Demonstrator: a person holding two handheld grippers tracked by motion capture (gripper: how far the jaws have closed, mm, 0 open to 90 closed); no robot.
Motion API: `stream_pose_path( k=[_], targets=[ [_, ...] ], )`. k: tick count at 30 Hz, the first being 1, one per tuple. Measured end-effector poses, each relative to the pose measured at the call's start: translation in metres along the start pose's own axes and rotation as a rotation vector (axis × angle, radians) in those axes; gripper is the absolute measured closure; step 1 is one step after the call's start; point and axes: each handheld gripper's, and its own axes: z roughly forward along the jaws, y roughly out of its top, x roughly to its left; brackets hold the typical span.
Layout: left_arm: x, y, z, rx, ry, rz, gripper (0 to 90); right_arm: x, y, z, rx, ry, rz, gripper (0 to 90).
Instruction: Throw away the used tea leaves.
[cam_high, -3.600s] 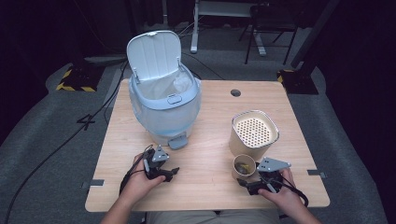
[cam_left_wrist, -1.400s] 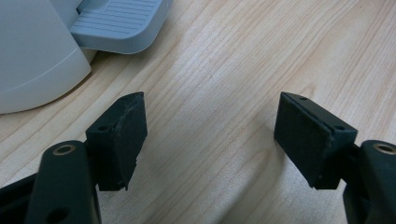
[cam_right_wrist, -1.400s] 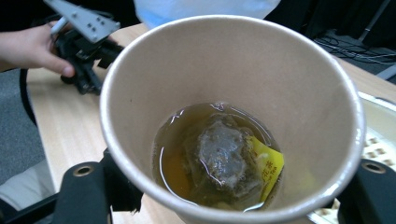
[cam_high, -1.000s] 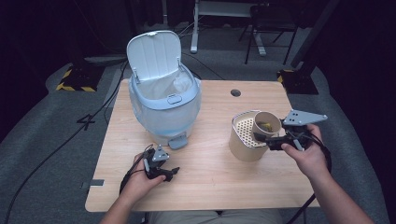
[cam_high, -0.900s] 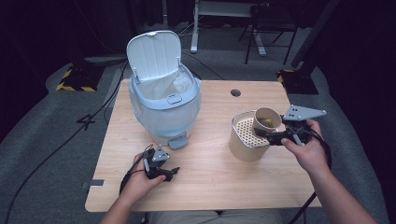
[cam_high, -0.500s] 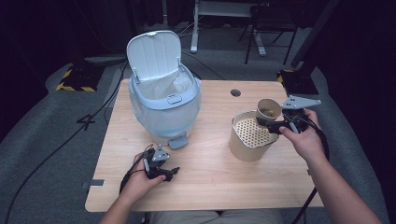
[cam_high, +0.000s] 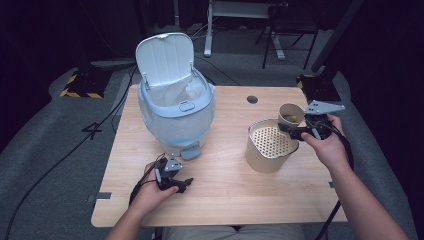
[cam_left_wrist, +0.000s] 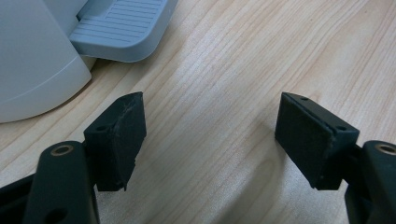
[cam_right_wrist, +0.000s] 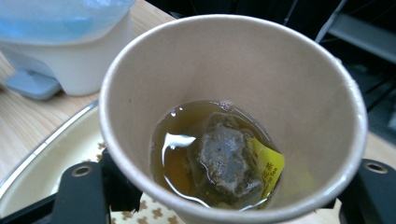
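Right gripper (cam_high: 295, 131) clamps a brown paper cup (cam_high: 290, 114) holding tea and 1 teabag (cam_right_wrist: 224, 158), above the beige perforated strainer tub (cam_high: 270, 145), ready to drain. Left gripper (cam_high: 176, 184) rests open, near-left.

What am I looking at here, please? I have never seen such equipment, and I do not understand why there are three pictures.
A person sits at a wooden table and holds a two-jaw grasping tool in each hand. The high view looks down from above. The other two pictures come from small cameras riding on each tool, looking along its black jaws.

On the table stand a pedal bin with its lid up and a tan container with a perforated strainer.

The left tool rests low near the bin's pedal, its jaws open, holding nothing. The right tool grips a paper cup beside the strainer's rim; inside are some tea and a used tea bag.
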Motion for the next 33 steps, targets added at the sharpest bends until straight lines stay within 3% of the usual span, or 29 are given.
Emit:
stream_pose_path(
  k=[5, 13, 17, 23, 29, 32, 33],
  targets=[
    [0.0, 0.0, 0.0, 0.0, 0.004, 0.001, 25.4, 0.004, 0.003, -0.004, 0.019, -0.062, -0.126, 30.7],
    [-0.001, 0.0, 0.0, 0.002, 0.004, -0.003, 25.5, 0.017, 0.014, -0.004, 0.106, -0.251, -0.478, 30.6],
    [-0.001, 0.0, 0.0, 0.002, 0.006, -0.004, 25.5, 0.022, 0.016, -0.002, 0.128, -0.292, -0.563, 30.5],
    [-0.001, 0.0, 0.0, 0.003, 0.005, -0.003, 25.5, 0.03, 0.016, 0.003, 0.199, -0.397, -0.771, 30.4],
    [-0.001, 0.0, 0.0, 0.003, 0.006, -0.003, 25.5, 0.037, 0.013, 0.008, 0.263, -0.488, -0.926, 30.4],
    [-0.001, 0.0, 0.0, 0.003, 0.005, -0.003, 25.5, 0.044, 0.009, 0.013, 0.331, -0.55, -1.061, 30.5],
    [-0.001, 0.0, 0.0, 0.003, 0.005, -0.004, 25.5, 0.046, 0.007, 0.014, 0.339, -0.568, -1.082, 30.5]
  ],
)
